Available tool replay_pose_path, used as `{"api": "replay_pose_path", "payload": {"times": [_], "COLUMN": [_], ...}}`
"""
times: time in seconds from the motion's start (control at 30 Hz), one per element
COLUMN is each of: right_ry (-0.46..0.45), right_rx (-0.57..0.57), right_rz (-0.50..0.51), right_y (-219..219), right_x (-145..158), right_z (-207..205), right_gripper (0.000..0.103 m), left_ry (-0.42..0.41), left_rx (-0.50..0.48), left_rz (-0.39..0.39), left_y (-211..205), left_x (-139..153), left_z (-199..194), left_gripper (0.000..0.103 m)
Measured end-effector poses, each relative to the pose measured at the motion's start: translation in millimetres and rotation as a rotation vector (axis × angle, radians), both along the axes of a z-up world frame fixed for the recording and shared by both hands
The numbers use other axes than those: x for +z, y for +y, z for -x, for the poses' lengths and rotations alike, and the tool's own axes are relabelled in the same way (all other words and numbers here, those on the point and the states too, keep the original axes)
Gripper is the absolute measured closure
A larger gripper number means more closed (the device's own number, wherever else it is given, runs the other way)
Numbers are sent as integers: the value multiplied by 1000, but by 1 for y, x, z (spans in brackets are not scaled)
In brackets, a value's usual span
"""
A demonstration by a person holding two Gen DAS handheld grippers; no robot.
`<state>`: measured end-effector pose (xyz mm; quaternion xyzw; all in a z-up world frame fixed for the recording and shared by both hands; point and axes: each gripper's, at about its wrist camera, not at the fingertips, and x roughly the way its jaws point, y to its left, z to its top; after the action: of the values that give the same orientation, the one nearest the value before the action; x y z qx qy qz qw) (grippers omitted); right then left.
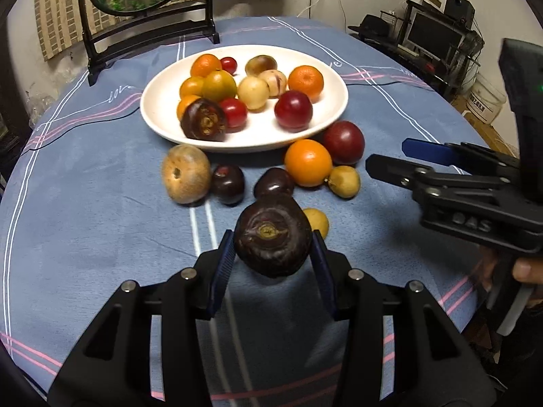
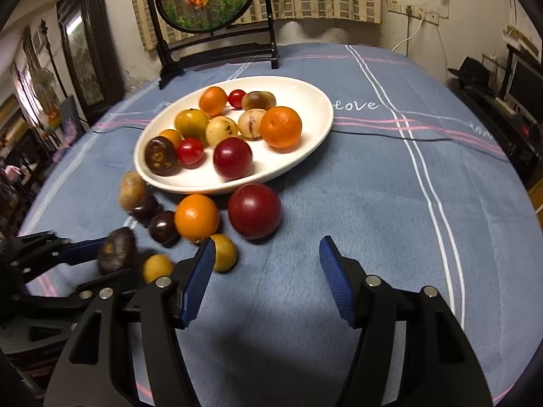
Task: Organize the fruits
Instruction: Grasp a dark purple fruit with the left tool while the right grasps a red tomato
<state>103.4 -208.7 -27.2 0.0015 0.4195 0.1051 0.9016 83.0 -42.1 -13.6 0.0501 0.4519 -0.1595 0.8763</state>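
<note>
A dark purple fruit [image 1: 273, 240] is clamped between the blue pads of the left gripper [image 1: 273, 261], which is closed only as far as the fruit's width; the fruit appears lifted off the blue cloth [image 1: 85, 237]. Just beyond it a small yellow fruit [image 1: 317, 222] lies on the cloth.

The right gripper [image 2: 268, 271] is seen about half open with nothing between its pads, hovering over bare cloth. Open room is noted to its right and ahead, up to the table's edge.

The white plate [image 1: 325, 118] stands mid-table, loaded with about 12 fruits, a red plum [image 1: 293, 110] nearest its front rim. A bare strip of plate is left along the front and right rim.

Loose fruit is crowded against the plate's near edge: a brown fruit [image 1: 186, 178], 2 dark plums [image 1: 228, 183], an orange [image 1: 308, 162], a red fruit [image 1: 343, 141] and another small yellow one [image 1: 344, 181]. Little clearance is left between them.

A round screen on a black stand [image 2: 217, 51] occupies the far edge.
</note>
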Motion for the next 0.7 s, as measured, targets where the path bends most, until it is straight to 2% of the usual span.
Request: {"api": "replay_pose_path", "payload": {"times": [0.13, 0.2, 0.4, 0.53, 0.57, 0.6, 0.7], "right_ry": [16, 14, 61, 137, 144, 144, 151], "right_rx": [-2, 2, 17, 33, 33, 31, 59], "right_rz": [72, 77, 34, 16, 9, 6, -31], "right_y": [8, 9, 9, 15, 16, 15, 14], "right_x": [-5, -5, -6, -16, -18, -18, -18], "right_z": [-9, -11, -31, -50, -54, -56, -56], "right_gripper": [39, 39, 39, 39, 40, 49, 61], "left_ry": [2, 5, 26, 35, 35, 34, 35], "left_rx": [7, 10, 19, 27, 28, 28, 31], "left_rz": [3, 6, 12, 16, 19, 20, 21], "left_y": [7, 10, 16, 19, 20, 20, 21], "left_x": [-1, -2, -8, -10, -9, -9, -9], "left_z": [-2, -4, -12, -16, -17, -17, -18], "left_gripper": [58, 58, 58, 58, 58, 58, 58]}}
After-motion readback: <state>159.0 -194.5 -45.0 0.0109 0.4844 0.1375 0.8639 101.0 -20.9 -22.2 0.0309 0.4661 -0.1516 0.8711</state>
